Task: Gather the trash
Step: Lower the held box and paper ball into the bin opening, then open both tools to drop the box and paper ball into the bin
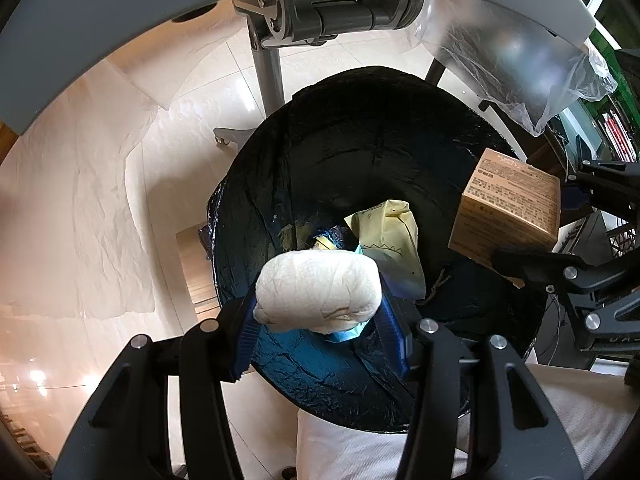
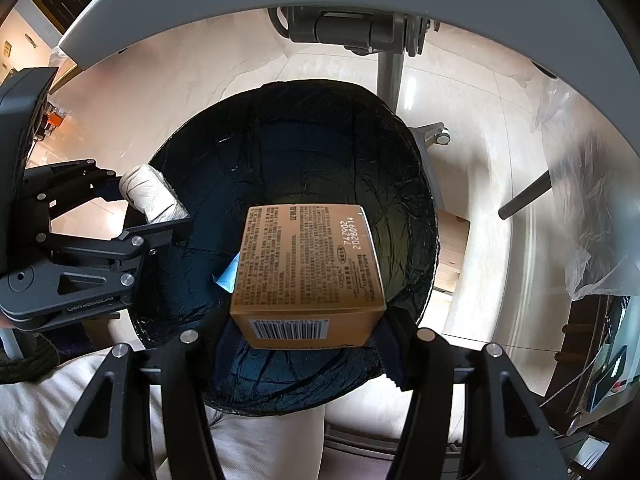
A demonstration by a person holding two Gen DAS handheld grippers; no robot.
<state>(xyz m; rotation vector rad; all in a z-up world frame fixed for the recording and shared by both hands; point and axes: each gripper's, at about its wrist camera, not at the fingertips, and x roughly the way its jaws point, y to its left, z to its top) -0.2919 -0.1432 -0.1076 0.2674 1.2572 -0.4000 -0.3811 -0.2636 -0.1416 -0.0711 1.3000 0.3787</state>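
My left gripper [image 1: 318,300] is shut on a crumpled white paper wad [image 1: 318,290] and holds it over the open black-lined trash bin [image 1: 360,128]. My right gripper [image 2: 306,320] is shut on a brown cardboard box [image 2: 308,264] with printed text and a barcode, held over the same bin [image 2: 304,128]. The box also shows at the right in the left wrist view [image 1: 508,212], and the paper wad shows at the left in the right wrist view [image 2: 150,194]. A yellow wrapper [image 1: 390,236] and a blue scrap [image 2: 228,276] lie inside the bin.
The bin stands on a glossy cream tile floor [image 1: 100,200] under a grey table edge [image 1: 120,12] with a grey leg [image 1: 268,68]. A clear plastic bag [image 1: 520,64] hangs at the right. White fabric [image 1: 360,452] lies below the bin.
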